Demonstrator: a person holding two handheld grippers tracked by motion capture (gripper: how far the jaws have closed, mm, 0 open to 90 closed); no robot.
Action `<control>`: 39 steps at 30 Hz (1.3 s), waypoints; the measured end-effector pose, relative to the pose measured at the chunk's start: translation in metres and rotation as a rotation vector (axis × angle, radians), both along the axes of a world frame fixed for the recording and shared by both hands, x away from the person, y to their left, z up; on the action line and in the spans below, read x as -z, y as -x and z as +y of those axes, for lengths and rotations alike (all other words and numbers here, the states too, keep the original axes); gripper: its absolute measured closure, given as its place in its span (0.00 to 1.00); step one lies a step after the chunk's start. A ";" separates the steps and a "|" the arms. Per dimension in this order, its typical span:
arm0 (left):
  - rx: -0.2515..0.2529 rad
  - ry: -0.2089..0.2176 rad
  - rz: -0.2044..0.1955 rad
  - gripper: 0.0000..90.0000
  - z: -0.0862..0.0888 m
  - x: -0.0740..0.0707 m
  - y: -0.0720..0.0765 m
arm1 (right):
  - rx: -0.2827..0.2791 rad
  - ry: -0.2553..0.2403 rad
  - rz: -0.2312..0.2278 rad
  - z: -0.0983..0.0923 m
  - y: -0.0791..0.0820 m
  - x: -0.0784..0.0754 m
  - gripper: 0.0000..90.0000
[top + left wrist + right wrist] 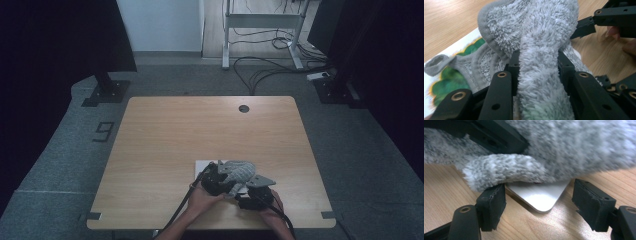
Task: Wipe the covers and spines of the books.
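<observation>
Near edge of table [165, 130]. Left gripper [537, 65] clenched on a fold of the grey towel [536, 30], which is bunched over a white picture card [454, 75]. Right gripper [537, 202] released, its 2 jaws either side of the card's corner, beneath the towel.

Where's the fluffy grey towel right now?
In the high view the fluffy grey towel lies near the table's front edge on a white card, pinched by the left tool.

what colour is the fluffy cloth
Grey, with a darker grey hem; the cloth shows best in the left gripper view.
</observation>
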State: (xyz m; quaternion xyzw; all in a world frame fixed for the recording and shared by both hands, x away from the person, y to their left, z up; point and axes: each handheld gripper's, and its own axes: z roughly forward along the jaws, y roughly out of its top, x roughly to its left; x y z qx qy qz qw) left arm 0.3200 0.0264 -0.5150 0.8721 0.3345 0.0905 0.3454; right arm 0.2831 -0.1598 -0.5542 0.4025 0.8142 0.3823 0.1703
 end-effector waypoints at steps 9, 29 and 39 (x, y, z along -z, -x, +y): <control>-0.071 0.033 0.014 0.73 0.040 -0.001 0.001 | 0.006 0.007 -0.002 0.000 0.000 0.000 0.29; -0.168 0.085 0.031 0.74 0.097 0.000 -0.006 | 0.008 0.004 -0.002 0.000 0.000 0.000 0.29; -0.224 0.110 -0.051 0.74 0.128 -0.029 -0.015 | 0.008 -0.001 0.003 -0.001 0.000 0.000 0.29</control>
